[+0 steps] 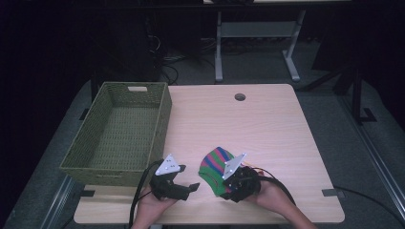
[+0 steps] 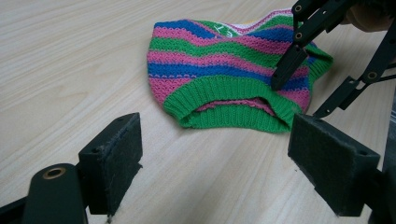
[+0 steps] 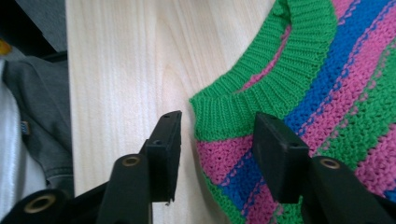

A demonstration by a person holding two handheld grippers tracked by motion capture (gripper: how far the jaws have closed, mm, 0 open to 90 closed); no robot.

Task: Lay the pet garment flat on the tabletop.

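Your right gripper [image 1: 224, 179] straddles the striped knitted piece's [image 2: 224, 70] edge, one pad on the knit, the other over bare bench [image 1: 267, 124], jaws unclosed. Your left gripper [image 1: 193, 187] gapes empty before its green cuff.

knit hat [image 1: 216, 168] green, pink, blue stripes; basket [image 1: 98, 153] olive.
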